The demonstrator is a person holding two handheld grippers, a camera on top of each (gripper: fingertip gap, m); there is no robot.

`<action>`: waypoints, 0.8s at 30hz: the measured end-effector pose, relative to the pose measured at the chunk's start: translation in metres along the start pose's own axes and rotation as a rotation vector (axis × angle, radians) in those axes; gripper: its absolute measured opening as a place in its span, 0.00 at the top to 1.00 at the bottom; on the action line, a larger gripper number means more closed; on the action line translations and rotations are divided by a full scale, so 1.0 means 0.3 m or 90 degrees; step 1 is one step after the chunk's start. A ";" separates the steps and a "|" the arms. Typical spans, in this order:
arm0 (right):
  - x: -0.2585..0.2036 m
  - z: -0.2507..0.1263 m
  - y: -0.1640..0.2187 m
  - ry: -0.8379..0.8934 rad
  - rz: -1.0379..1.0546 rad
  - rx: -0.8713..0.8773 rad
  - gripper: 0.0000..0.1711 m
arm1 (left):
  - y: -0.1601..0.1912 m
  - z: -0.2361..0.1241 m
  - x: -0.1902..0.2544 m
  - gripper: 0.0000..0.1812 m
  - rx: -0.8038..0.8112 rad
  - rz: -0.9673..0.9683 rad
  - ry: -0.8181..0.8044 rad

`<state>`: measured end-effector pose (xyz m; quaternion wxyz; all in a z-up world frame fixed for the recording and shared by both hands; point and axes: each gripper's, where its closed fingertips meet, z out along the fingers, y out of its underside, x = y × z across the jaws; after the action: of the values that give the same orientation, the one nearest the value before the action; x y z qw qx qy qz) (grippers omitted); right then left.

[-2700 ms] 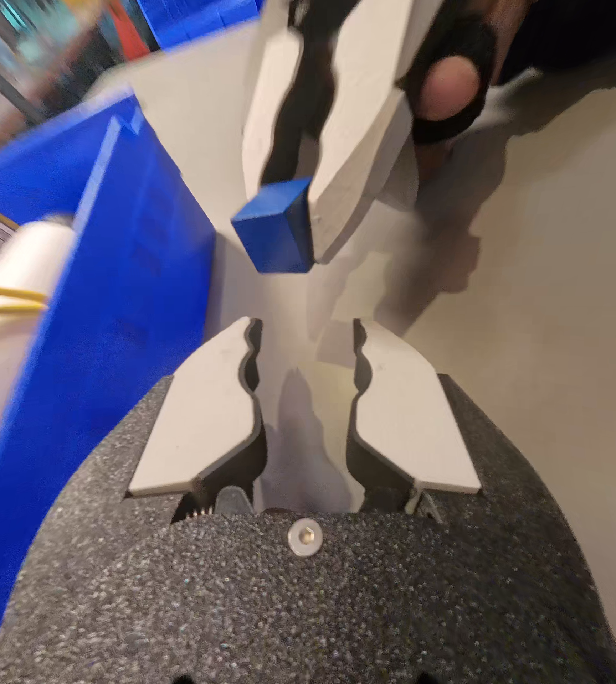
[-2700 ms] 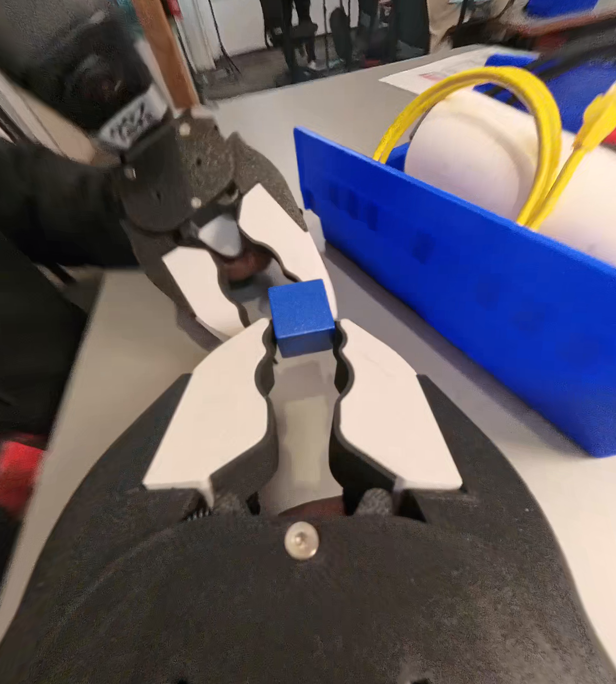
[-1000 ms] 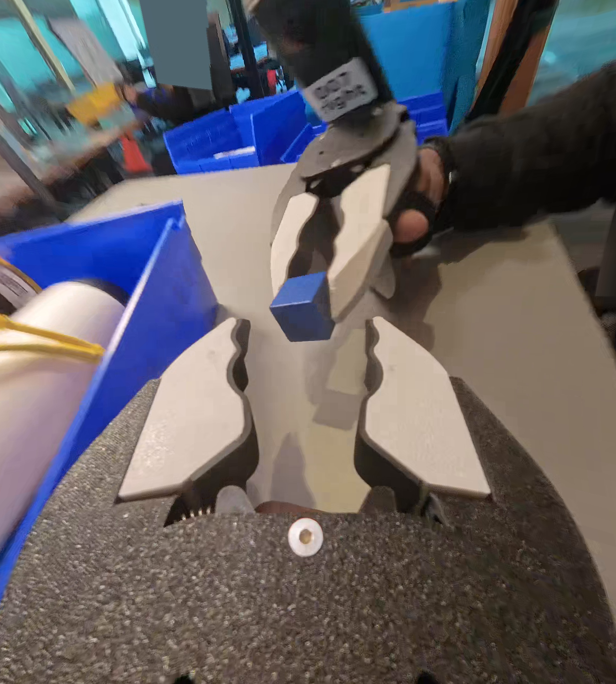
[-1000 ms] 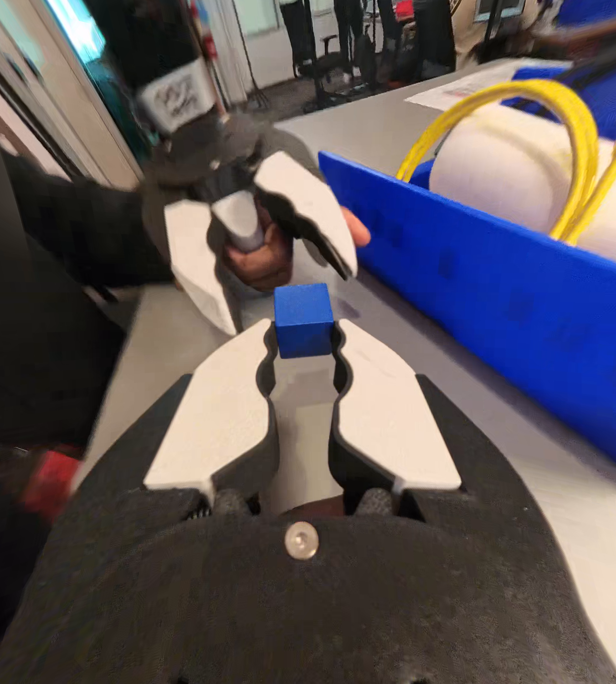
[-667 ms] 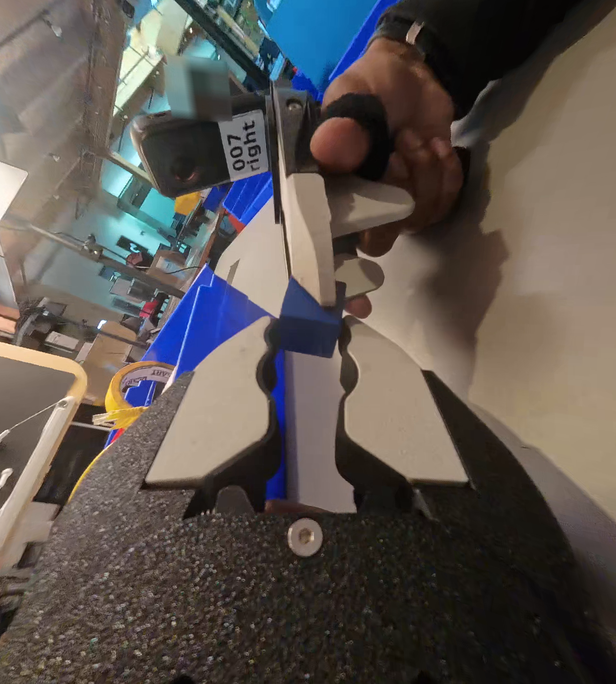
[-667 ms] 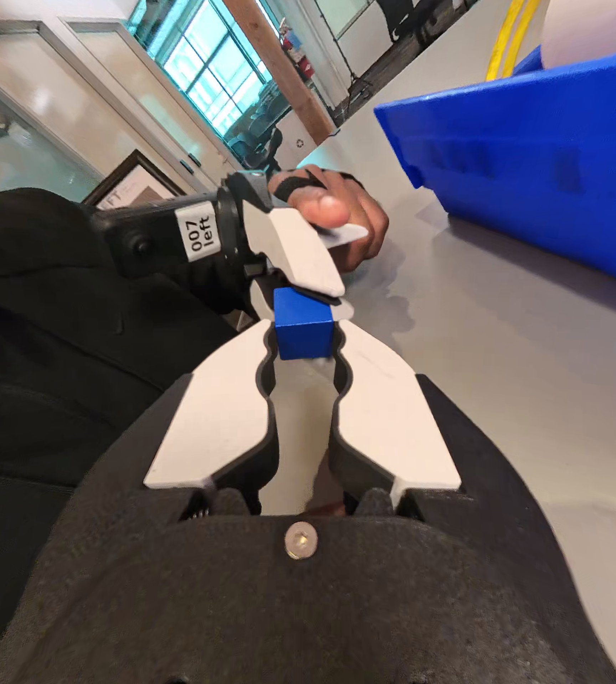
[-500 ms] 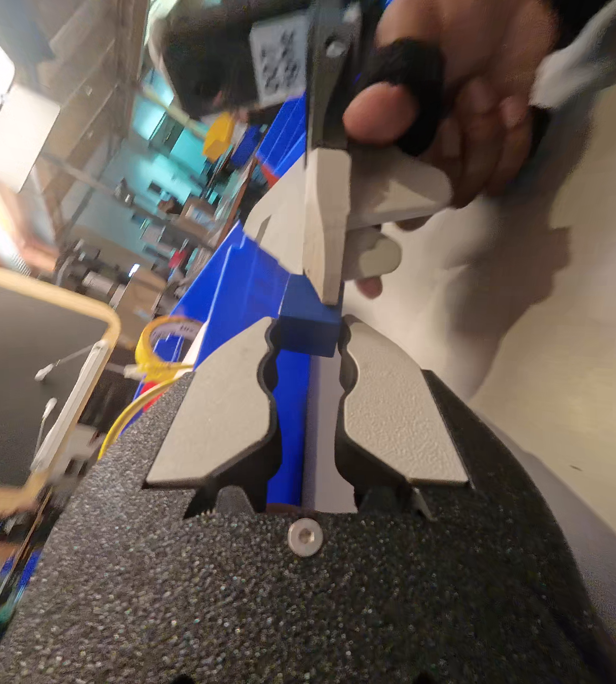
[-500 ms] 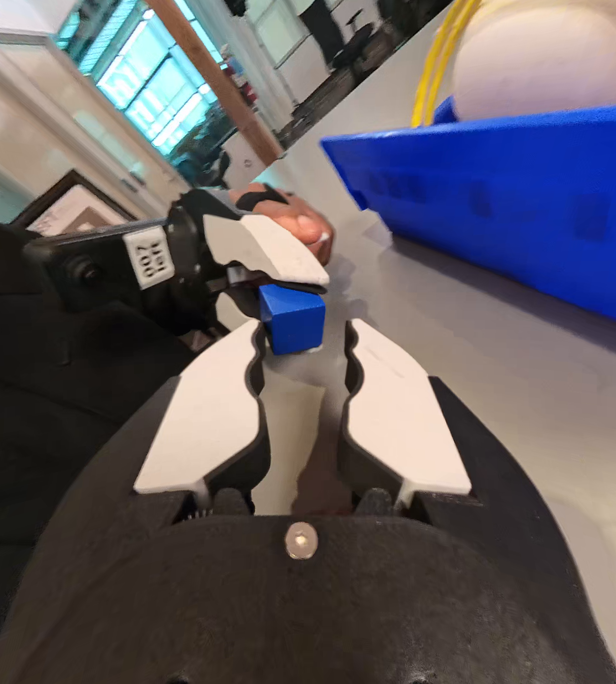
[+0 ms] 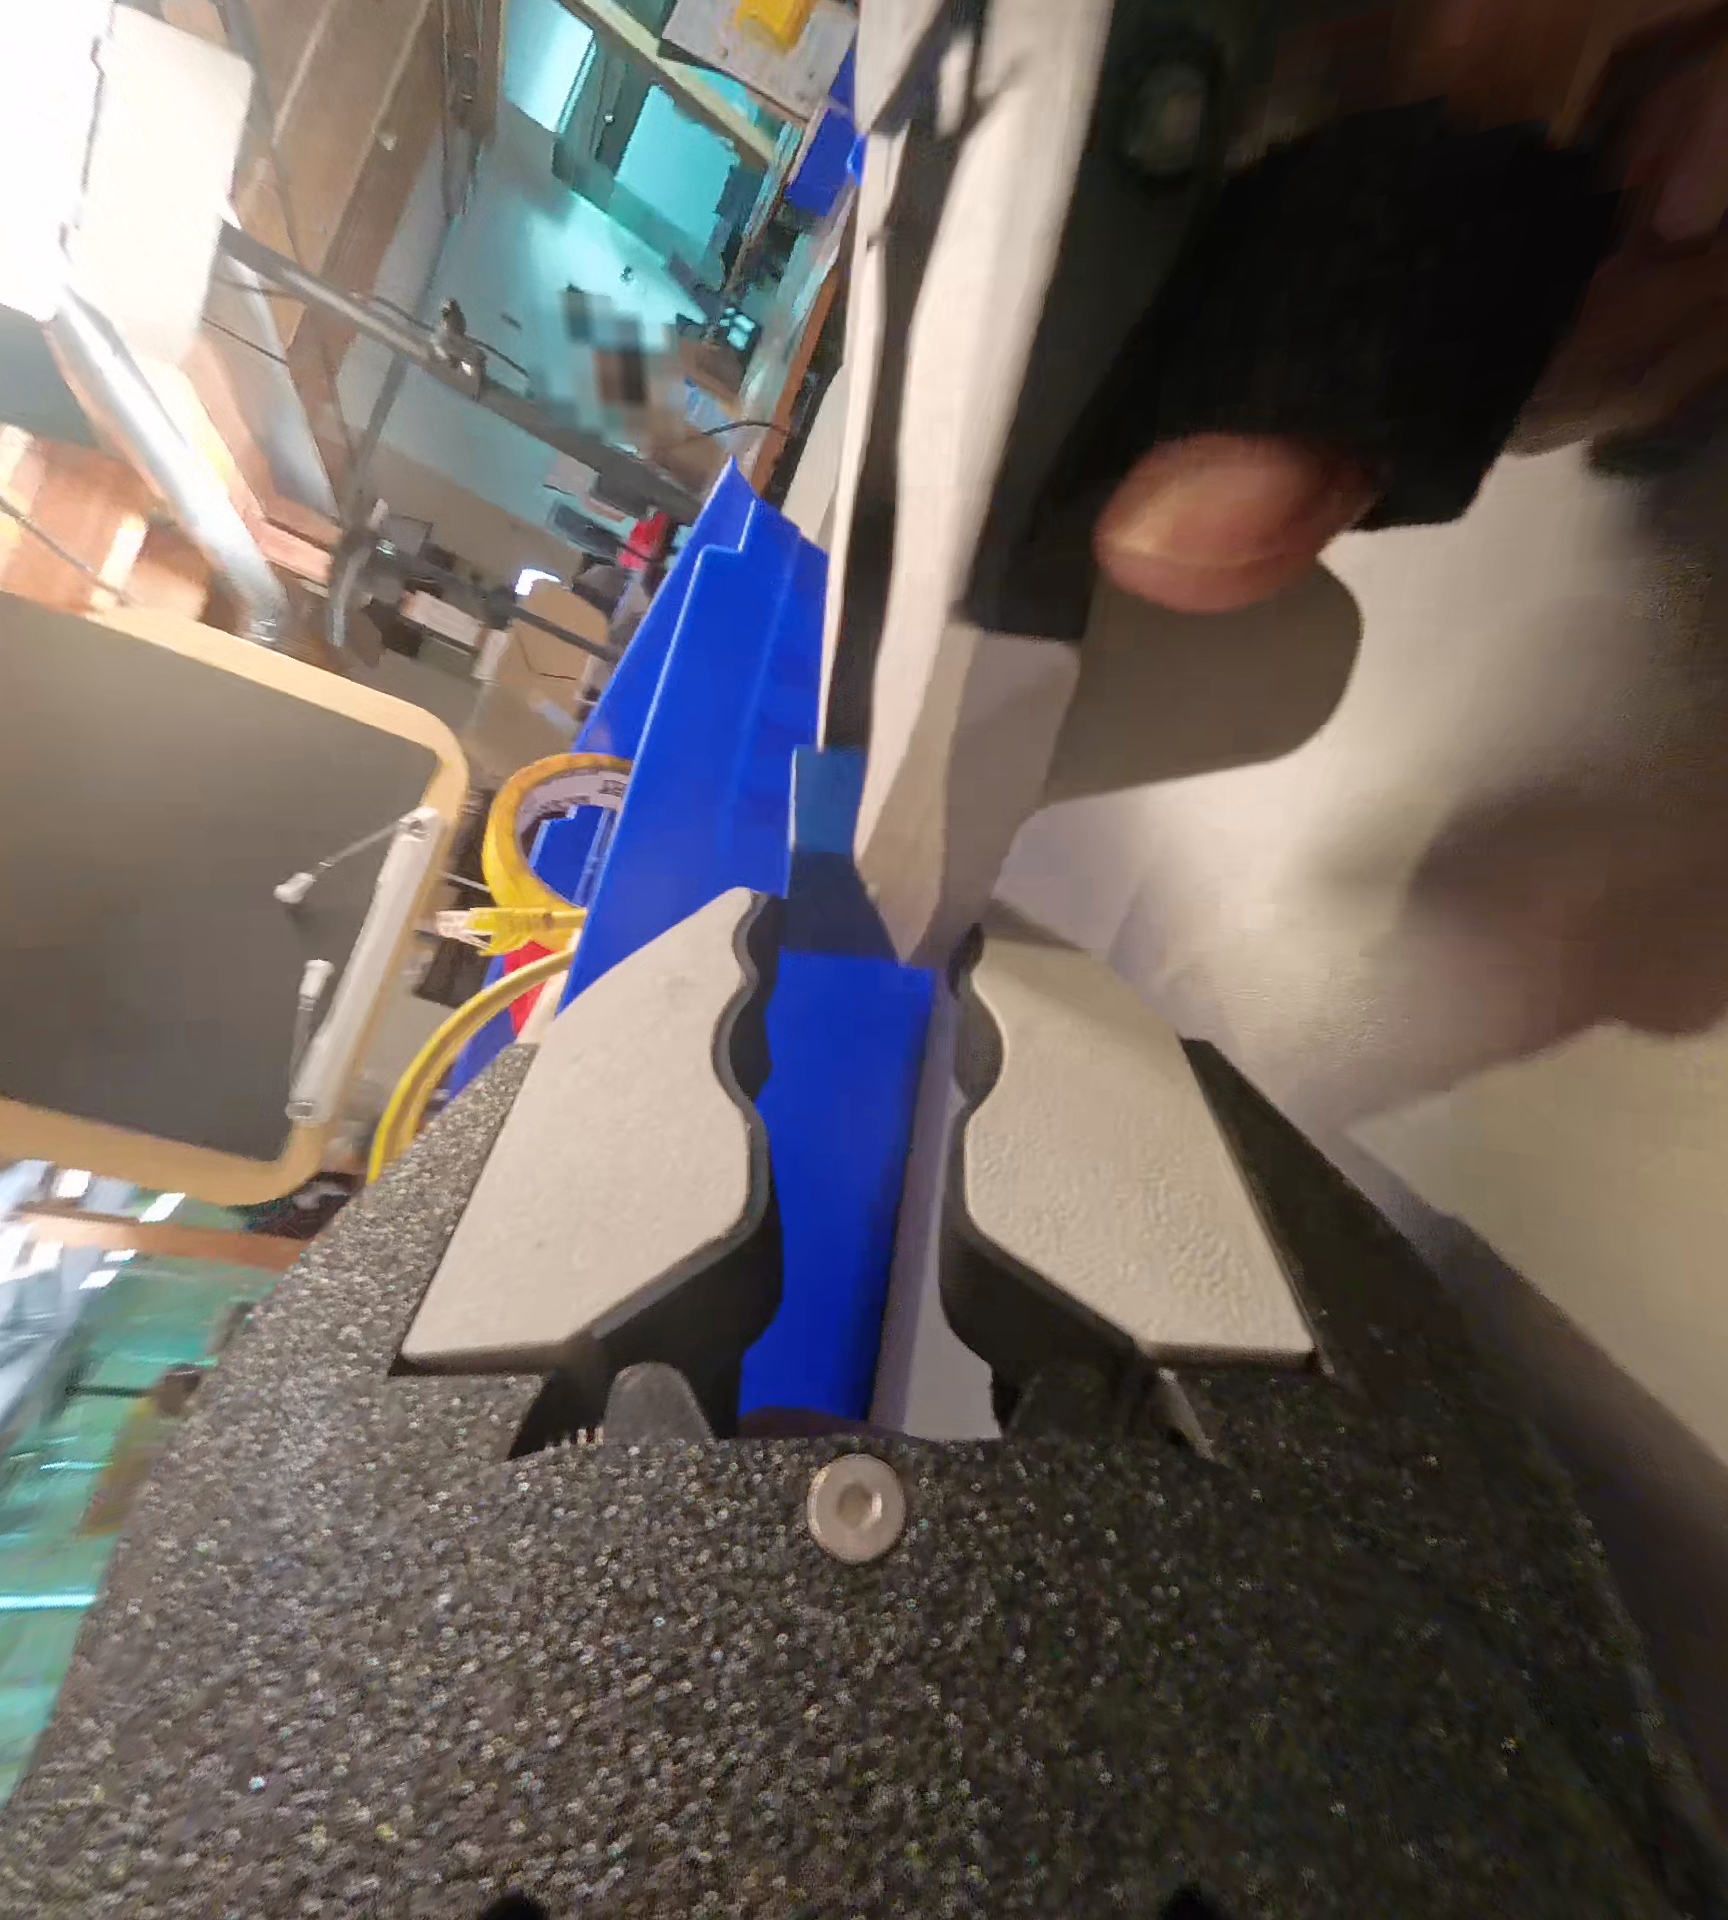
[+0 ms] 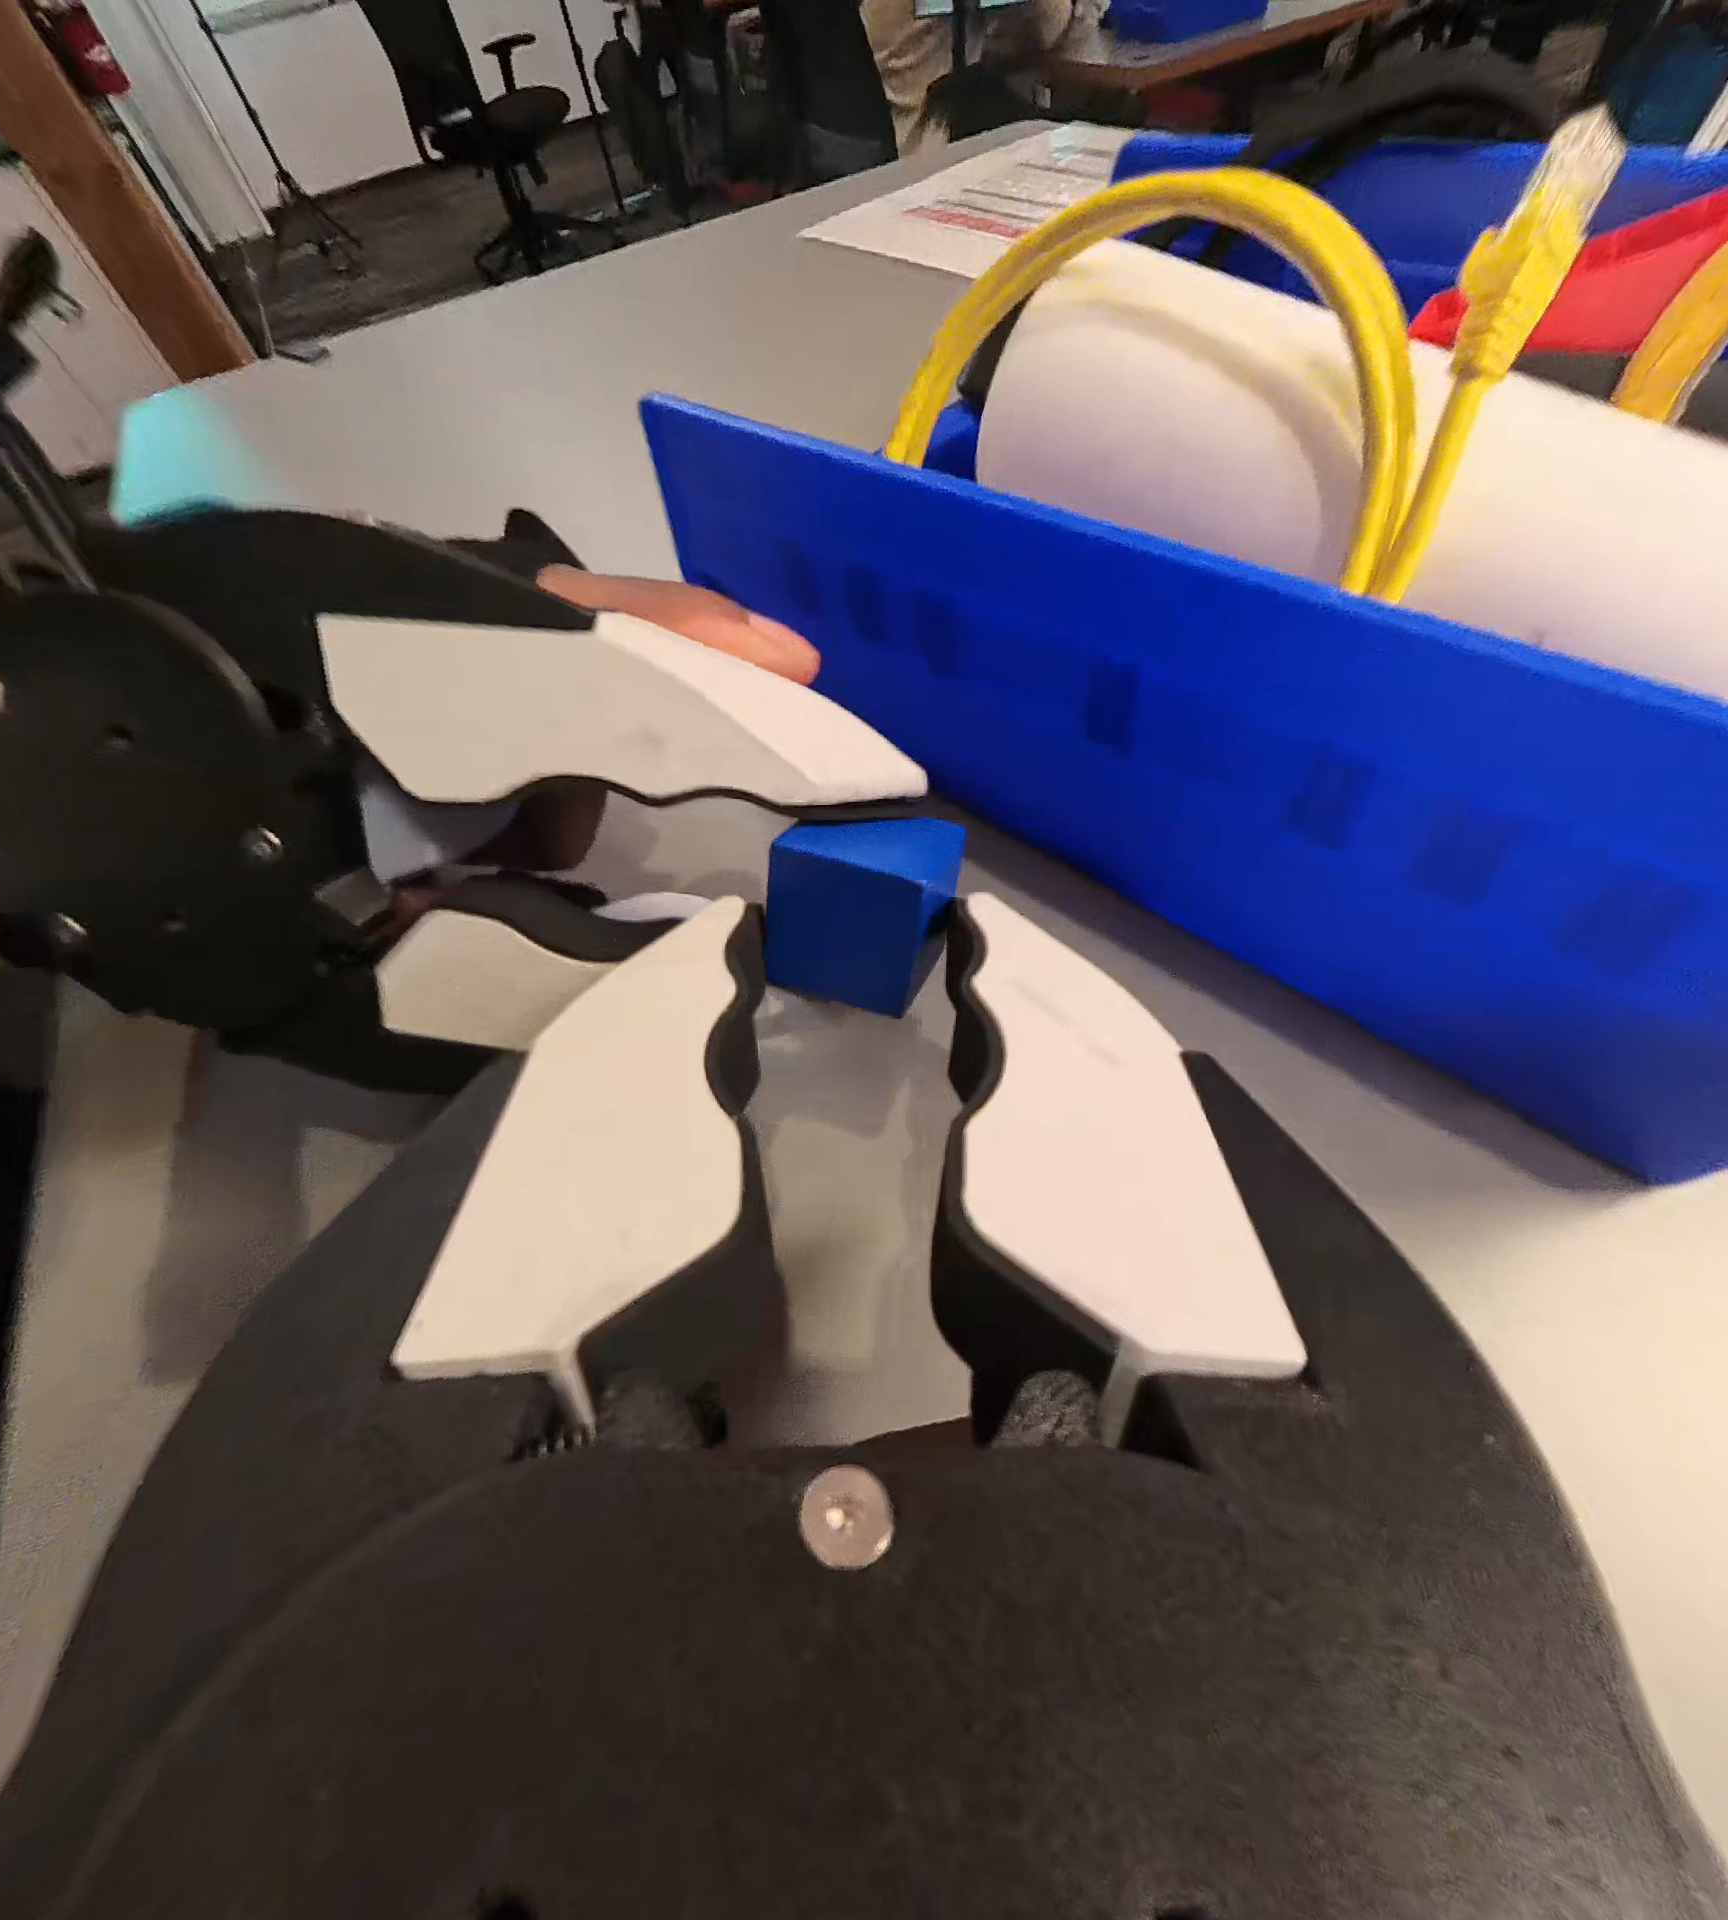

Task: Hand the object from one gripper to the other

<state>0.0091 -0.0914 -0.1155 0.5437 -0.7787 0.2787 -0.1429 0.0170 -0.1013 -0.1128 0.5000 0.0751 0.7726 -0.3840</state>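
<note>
At the left of the right wrist view, the left tool (image 9: 860, 925) is reaching in sideways and its upper finger (image 10: 631, 717) is lying flat on the top of the blue cube (image 10: 844, 914). The lower finger is hidden, but this tool is looking clenched on the cube from above and below. One second earlier it was standing wide apart and only the right tool was holding the cube, so the cube is now passing to the left side and the hand-over is past its middle. The cube is staying in the air, just above the grey worktop (image 10: 527, 364), at the tips of the right tool (image 10: 855, 920). The jaws of that tool are standing close on both sides of the cube, and I cannot tell if they are pressing or already loose. To the right, a blue bin (image 10: 1255, 748) is sitting on the worktop, holding white rolls (image 10: 1151, 436) and a yellow cable (image 10: 1359, 270). Farther right, a second blue bin (image 10: 1462, 177) is holding something red (image 10: 1618, 281).
</note>
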 end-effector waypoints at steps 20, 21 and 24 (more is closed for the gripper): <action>-0.024 -0.044 -0.024 0.334 -0.897 -0.024 0.83 | -0.066 -0.033 0.067 0.82 0.057 -0.576 0.357; -0.025 -0.053 -0.037 0.348 -0.913 -0.007 0.83 | -0.072 -0.032 0.053 0.83 0.069 -0.598 0.349; -0.021 -0.085 -0.092 0.361 -0.811 0.057 0.78 | -0.096 -0.039 -0.027 0.83 0.155 -0.754 0.344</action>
<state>-0.0015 -0.1002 -0.0800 0.2919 -0.6996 -0.1074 -0.6433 -0.0018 -0.1114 -0.0889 -0.0189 -0.2126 0.7327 -0.6462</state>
